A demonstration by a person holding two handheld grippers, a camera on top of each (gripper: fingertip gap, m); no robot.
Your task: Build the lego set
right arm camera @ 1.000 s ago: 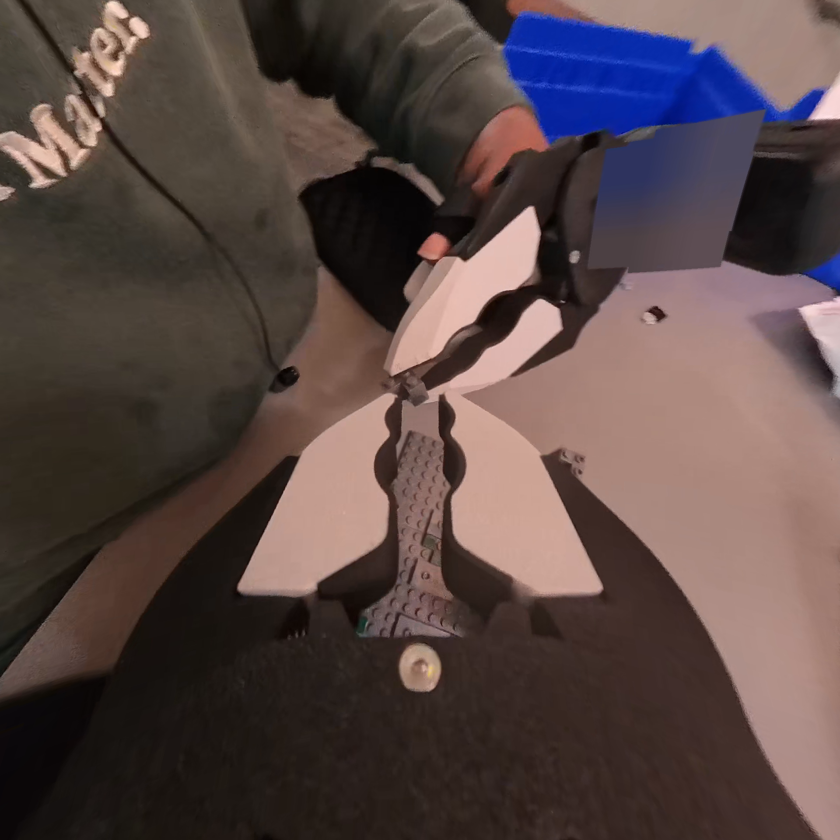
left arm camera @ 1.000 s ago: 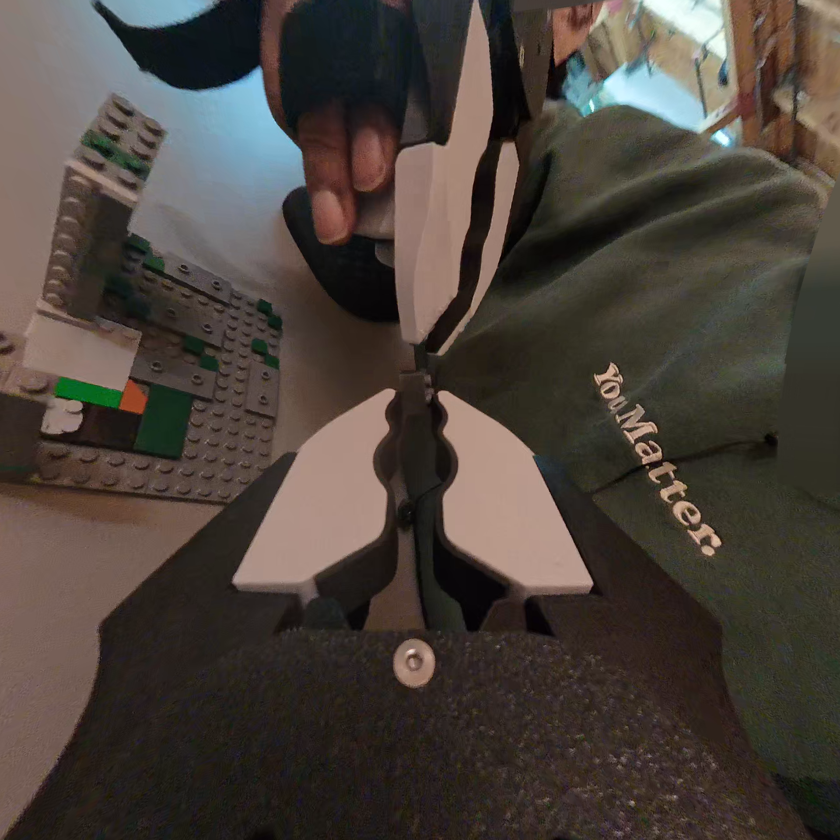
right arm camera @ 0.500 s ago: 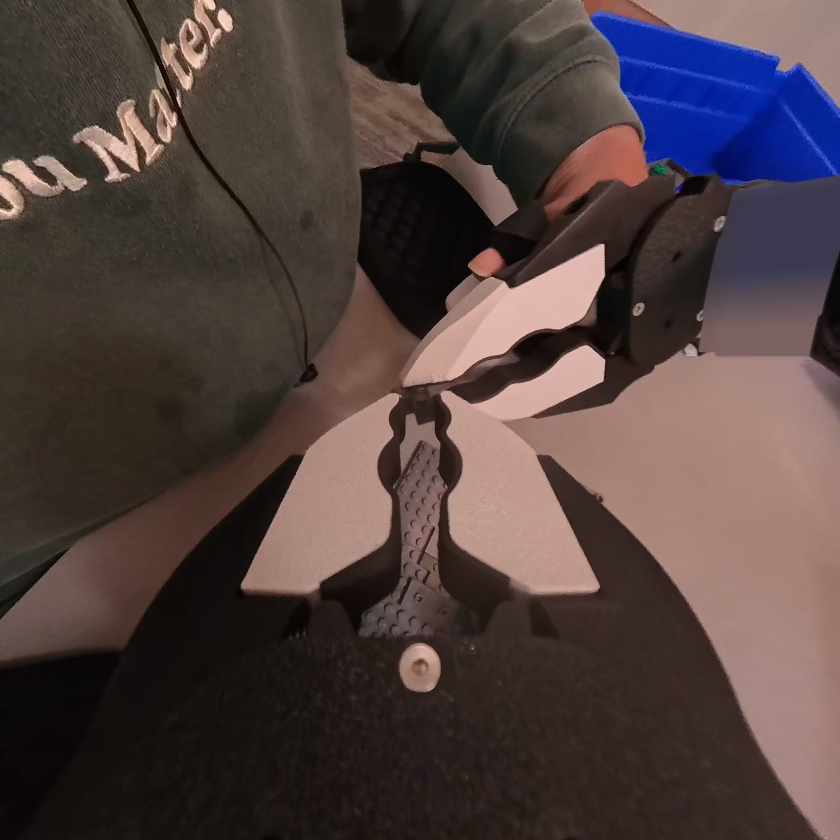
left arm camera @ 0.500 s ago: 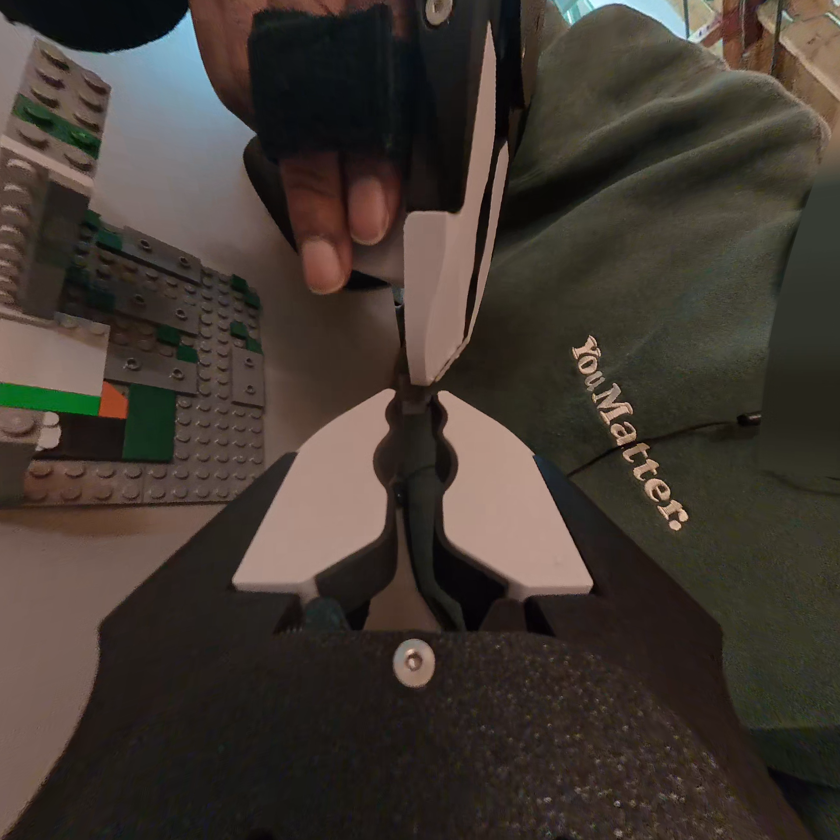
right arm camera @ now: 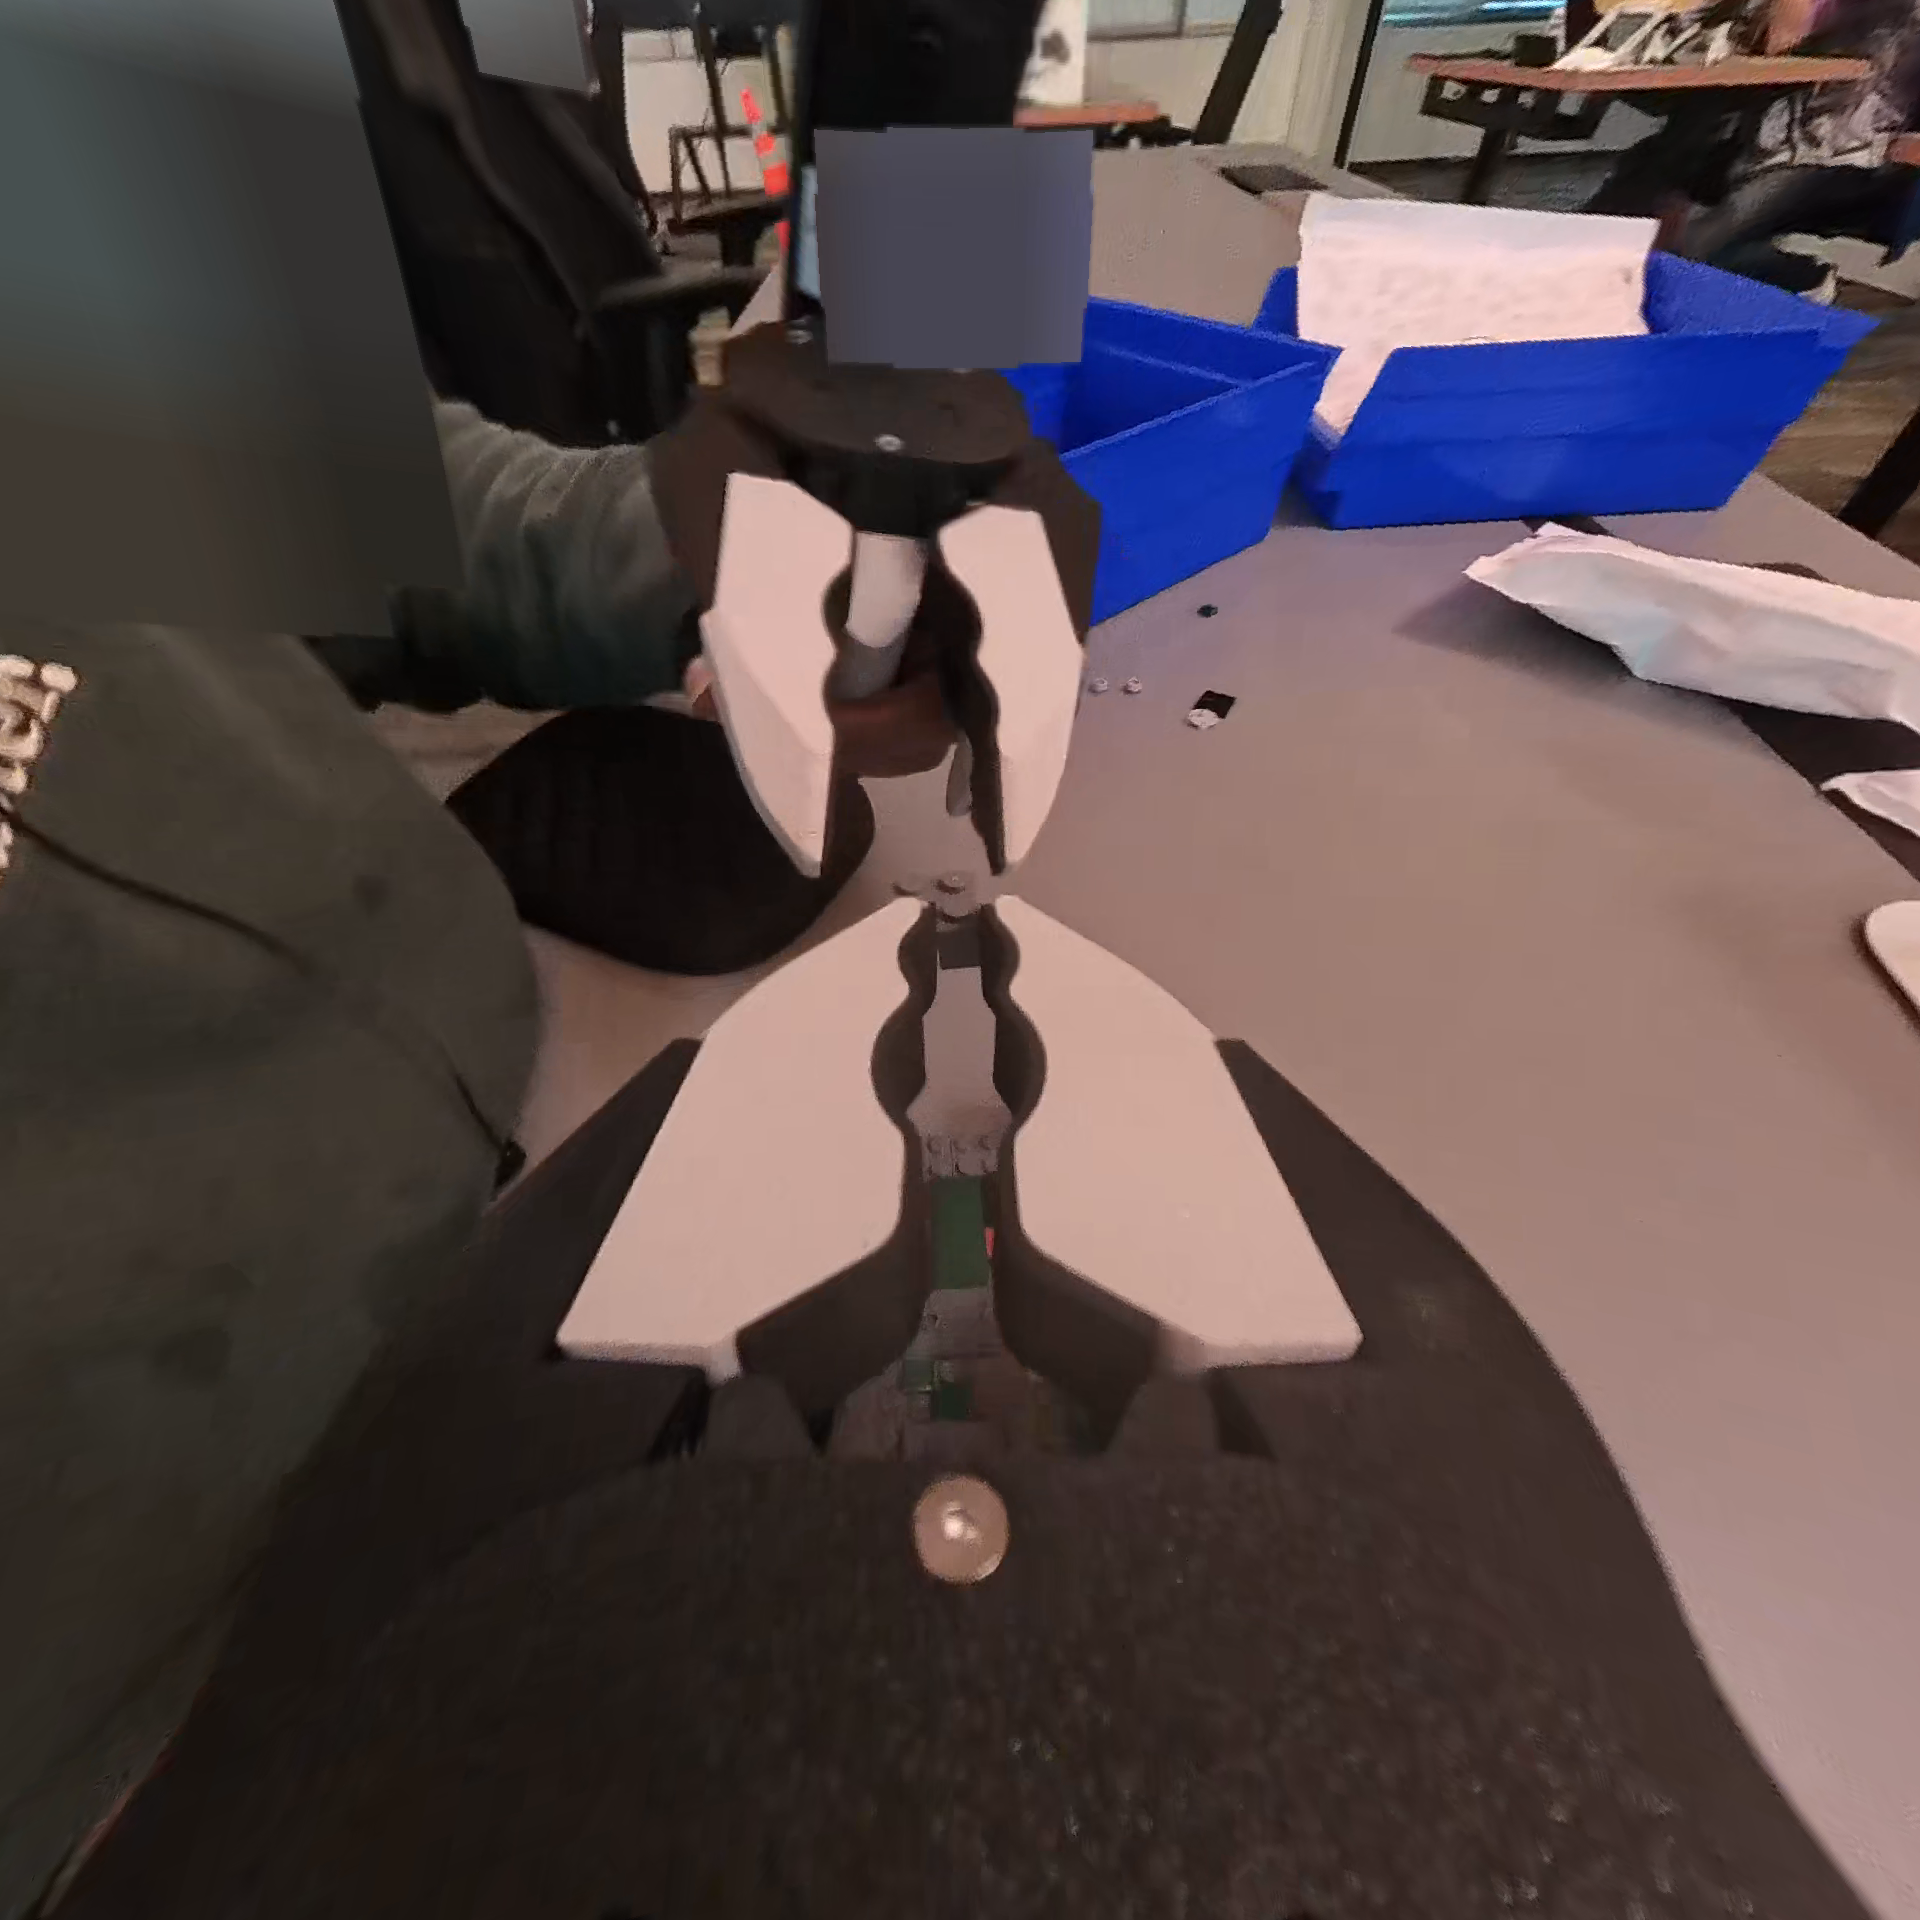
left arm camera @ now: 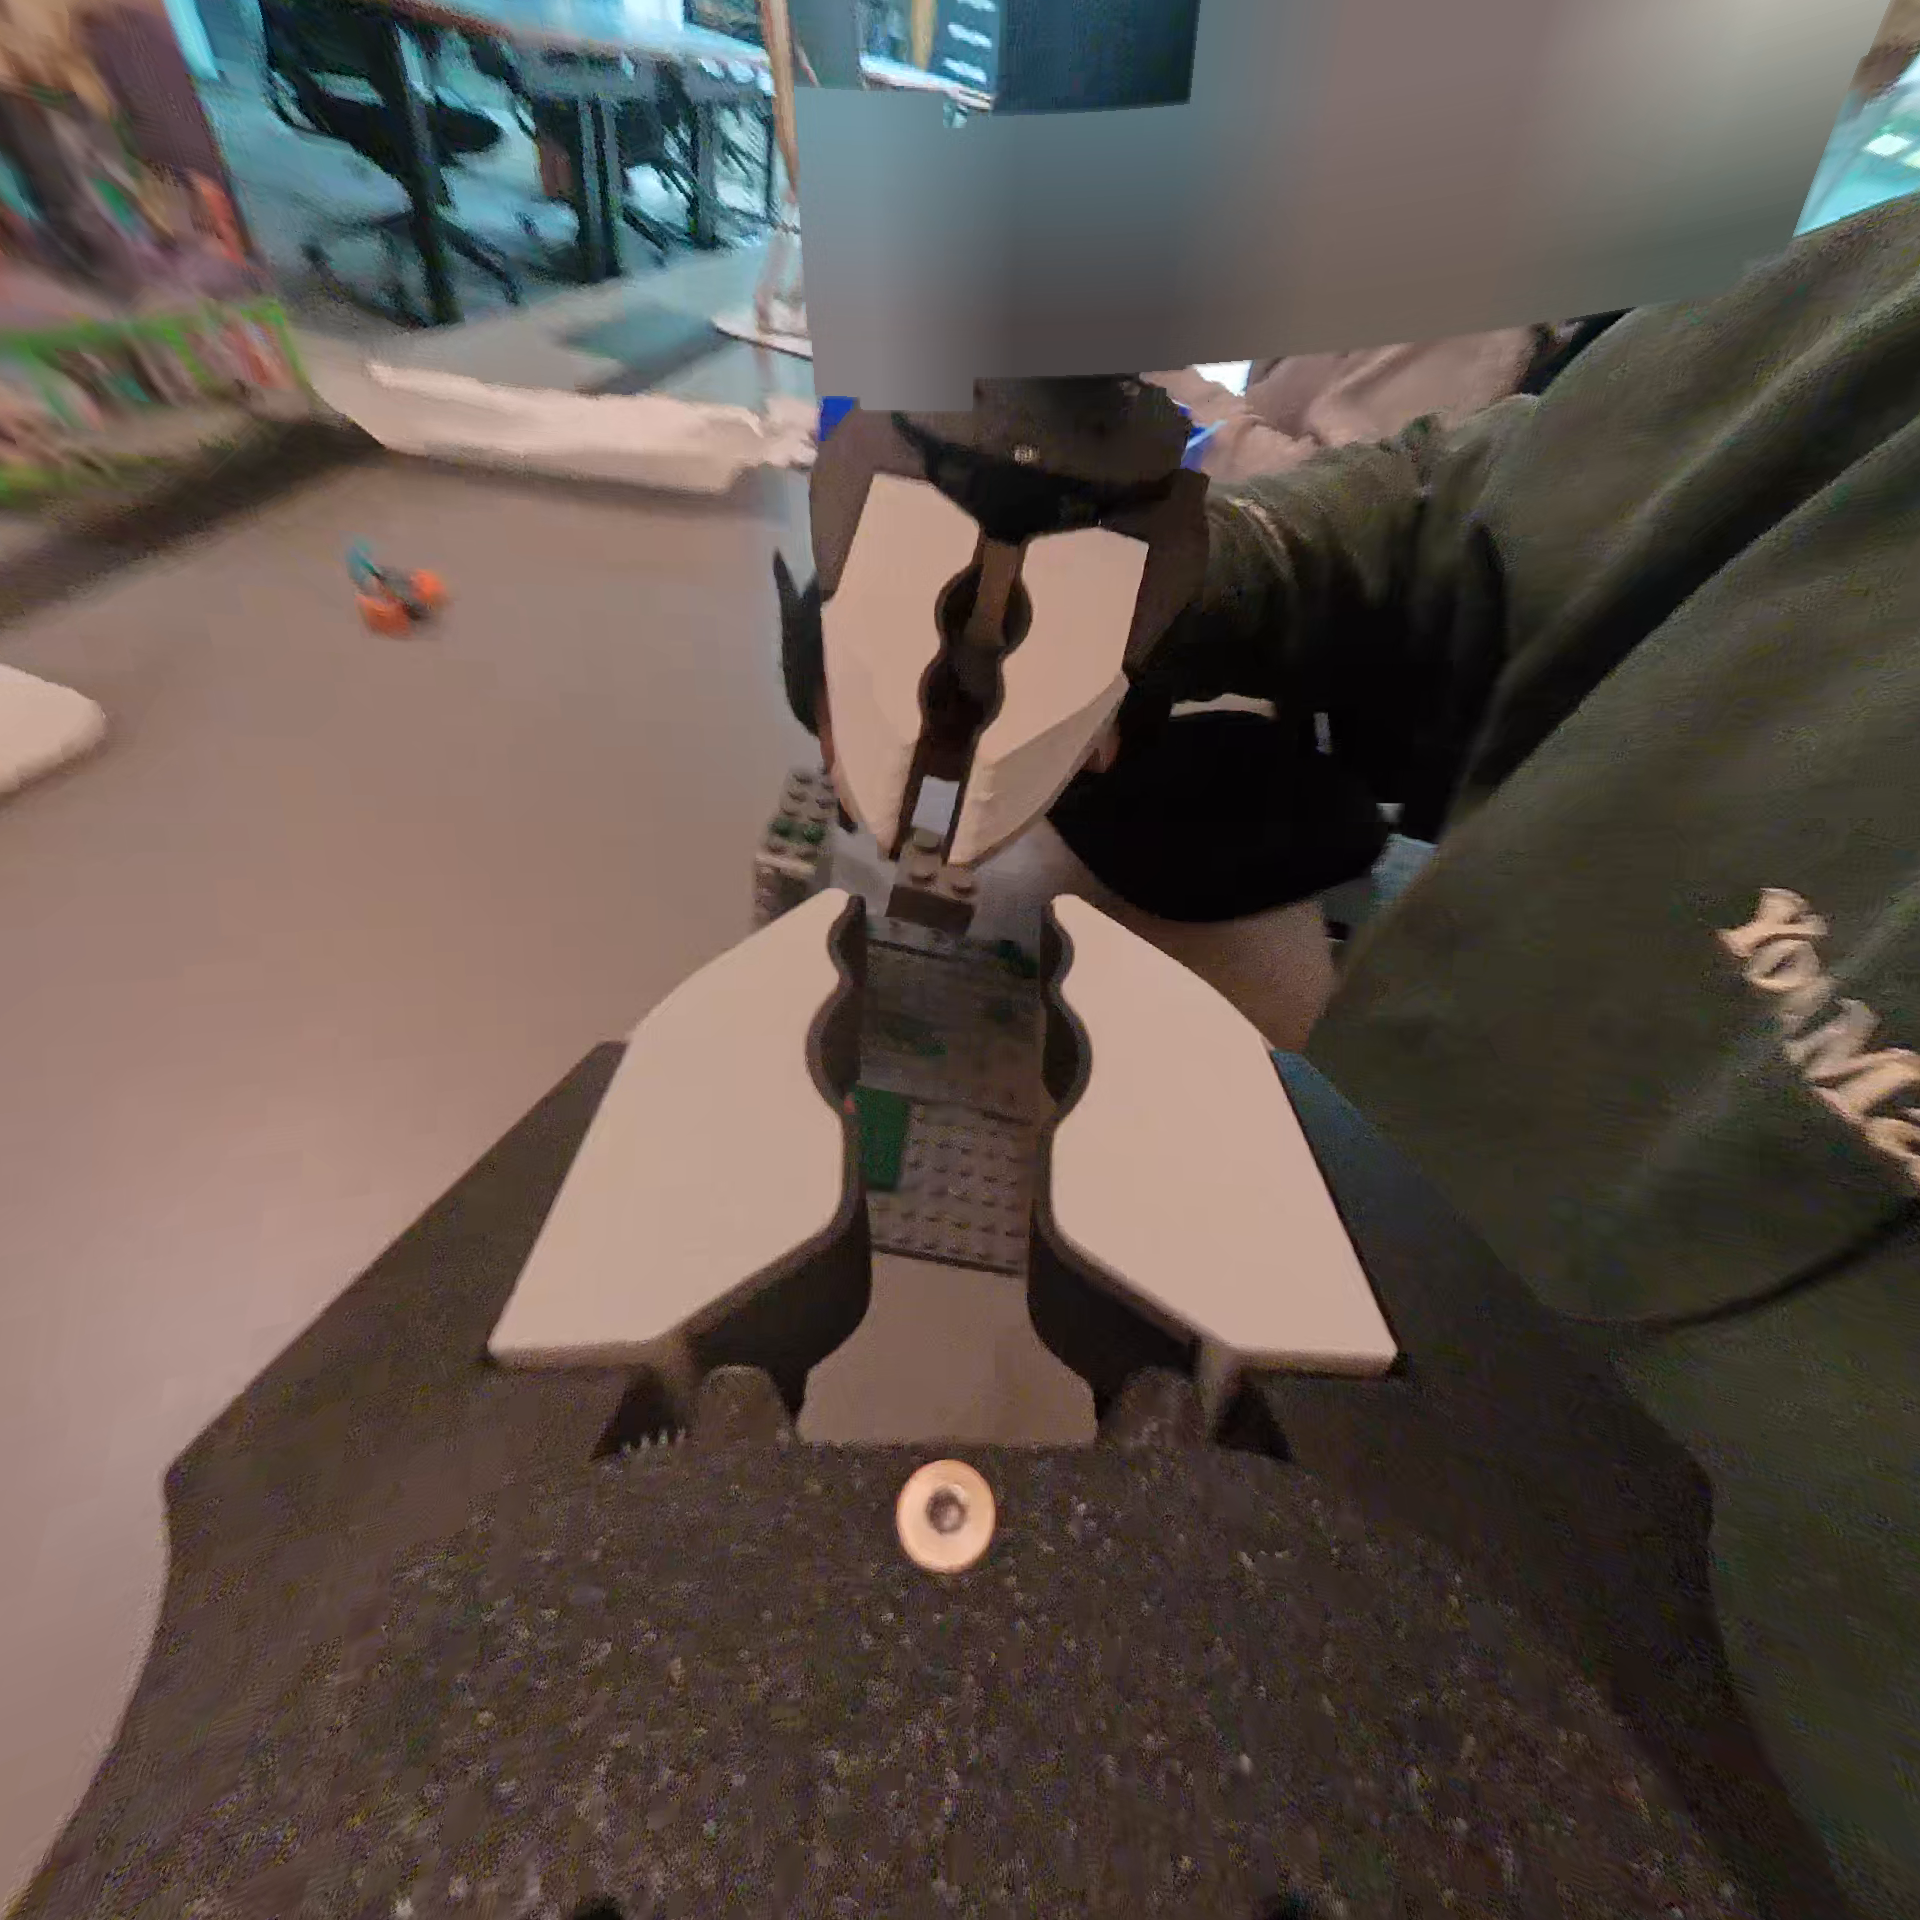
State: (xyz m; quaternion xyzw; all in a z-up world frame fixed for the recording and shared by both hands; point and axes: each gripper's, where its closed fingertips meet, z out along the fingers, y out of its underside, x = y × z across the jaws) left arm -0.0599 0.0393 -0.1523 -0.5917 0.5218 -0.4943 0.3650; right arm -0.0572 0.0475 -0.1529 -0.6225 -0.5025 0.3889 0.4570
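The left gripper (left arm camera: 940,914) has opened wide, releasing the small grey piece (left arm camera: 928,896); the right gripper (right arm camera: 948,914) alone pinches it above the grey baseplate (left arm camera: 951,1184), ready for placing.

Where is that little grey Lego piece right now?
The grey Lego piece is in mid-air, pinched at the tips of the right gripper, just above the partly built Lego model on the table.

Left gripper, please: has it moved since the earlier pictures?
Yes: the left gripper swung left; the Lego baseplate, formerly off to its left, now shows between its opened jaws.
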